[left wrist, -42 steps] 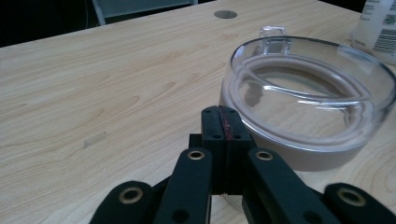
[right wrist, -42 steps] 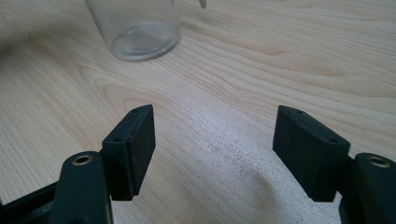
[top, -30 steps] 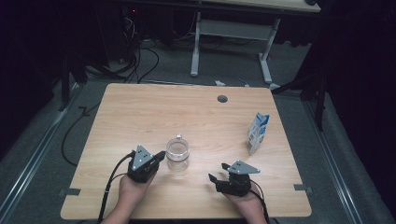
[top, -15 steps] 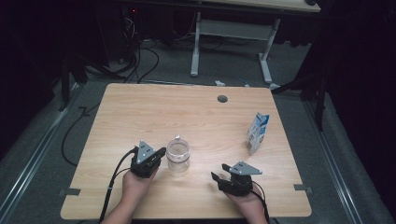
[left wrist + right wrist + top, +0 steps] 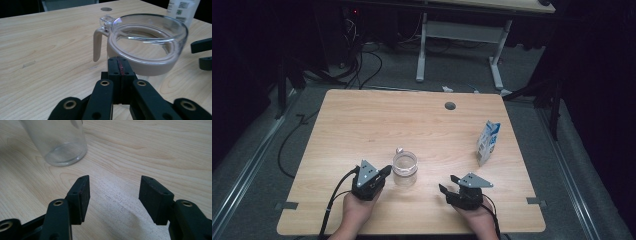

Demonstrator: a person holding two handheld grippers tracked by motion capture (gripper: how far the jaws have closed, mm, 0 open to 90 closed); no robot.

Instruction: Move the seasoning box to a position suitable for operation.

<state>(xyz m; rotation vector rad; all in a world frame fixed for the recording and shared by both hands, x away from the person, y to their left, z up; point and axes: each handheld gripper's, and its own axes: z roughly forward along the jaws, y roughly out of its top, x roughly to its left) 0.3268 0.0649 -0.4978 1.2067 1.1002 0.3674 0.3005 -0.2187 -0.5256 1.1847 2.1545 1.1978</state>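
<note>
Clenched left tongs [image 5: 384,171] at clear lidded glass jar's [image 5: 405,168] nine o'clock (risk: toppling it); right tongs [image 5: 447,183] released.

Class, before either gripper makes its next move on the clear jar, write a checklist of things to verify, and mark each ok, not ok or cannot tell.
1. Jar upright on the table: ok.
2. Jar's lid open: ok.
3. Left gripper shut, empty, close to the jar: ok; touching: cannot tell.
4. Right gripper open, nothing between its pads after closing partway: ok.
5. Carton upright, apart from the jar: ok.
6. Jar empty: cannot tell.
</note>
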